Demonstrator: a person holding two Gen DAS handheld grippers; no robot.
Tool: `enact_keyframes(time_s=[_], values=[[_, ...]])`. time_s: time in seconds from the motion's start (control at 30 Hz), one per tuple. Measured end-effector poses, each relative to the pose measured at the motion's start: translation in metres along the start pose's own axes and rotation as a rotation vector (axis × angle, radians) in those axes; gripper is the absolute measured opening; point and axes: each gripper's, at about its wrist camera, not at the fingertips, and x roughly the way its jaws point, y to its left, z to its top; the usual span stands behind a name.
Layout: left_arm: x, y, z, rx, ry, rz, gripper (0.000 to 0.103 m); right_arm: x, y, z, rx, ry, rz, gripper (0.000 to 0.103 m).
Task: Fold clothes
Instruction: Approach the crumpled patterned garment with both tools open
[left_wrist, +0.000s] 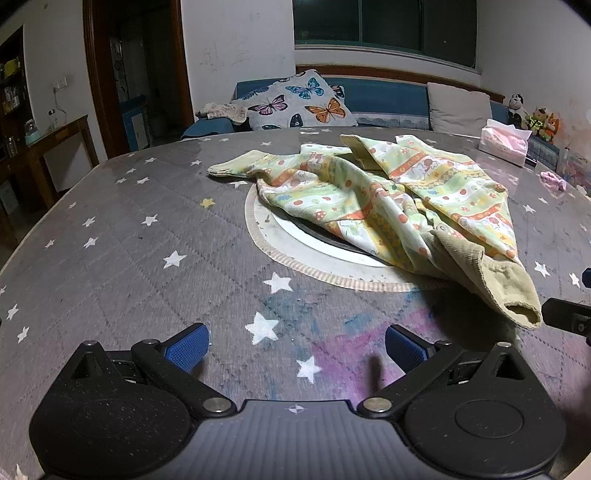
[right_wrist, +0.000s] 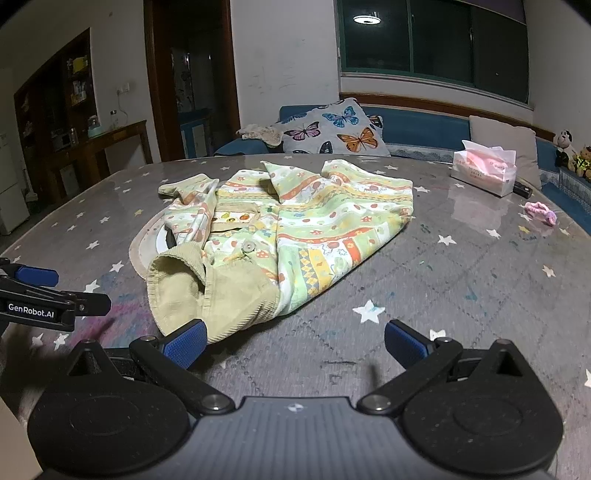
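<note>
Left gripper (left_wrist: 297, 349) jaws spread wide, nothing between, hovering over star-print table (left_wrist: 110, 258). Right gripper (right_wrist: 294, 345) equally spread, empty; left pad just beside olive cuff (right_wrist: 177, 284) at 10 o'clock. Crumpled patterned garment (right_wrist: 295, 225) lies mid-table, partly over round mat (left_wrist: 295, 251). Long axis runs from near cuff toward 1 o'clock, collar end far. Tissue box (right_wrist: 484, 170) well apart at 2 o'clock.
</note>
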Motion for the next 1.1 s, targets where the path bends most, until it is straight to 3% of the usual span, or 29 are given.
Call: enact_keyframes(time_s=[0.73,1.1], values=[[0.006,-0.004,0.0,0.0,0.026,-0.011,0.103,0.001,0.0,-0.001,0.002,0.003,0.003,0.103],[0.012,-0.003,0.003,0.003,0.039,-0.017,0.103,0.003,0.002,0.016,-0.037,-0.018,-0.001,0.103]])
